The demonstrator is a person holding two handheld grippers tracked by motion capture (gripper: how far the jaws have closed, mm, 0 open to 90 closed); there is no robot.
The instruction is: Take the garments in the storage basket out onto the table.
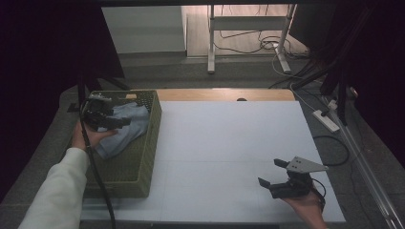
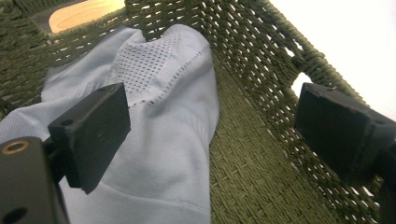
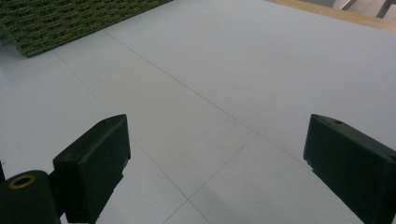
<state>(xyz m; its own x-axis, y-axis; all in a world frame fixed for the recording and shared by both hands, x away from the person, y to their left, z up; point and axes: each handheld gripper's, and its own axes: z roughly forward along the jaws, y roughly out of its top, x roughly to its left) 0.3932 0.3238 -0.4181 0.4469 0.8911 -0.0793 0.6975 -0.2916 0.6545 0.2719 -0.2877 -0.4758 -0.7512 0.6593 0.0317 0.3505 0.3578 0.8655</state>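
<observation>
A pale blue cloth (image 1: pixel 125 128) lies bunched inside an olive woven basket (image 1: pixel 125 168) at the table's left edge. My left gripper (image 1: pixel 125 122) hovers inside the basket just over the cloth, open, with nothing between its jaws. In the left gripper view the cloth (image 2: pixel 154 140) spreads below the left gripper (image 2: pixel 212 133), against the basket wall (image 2: pixel 261 70). My right gripper (image 1: pixel 272 172) stands open low over the white table near the front right; in the right gripper view the right gripper (image 3: pixel 217 168) has bare table between its jaws.
The white table top (image 1: pixel 224 148) stretches between the basket and the right hand. A basket corner (image 3: pixel 56 18) shows far off in the right gripper view. Beyond the table are a desk frame (image 1: pixel 248 33), floor cables and a power strip (image 1: pixel 326 120) at the right.
</observation>
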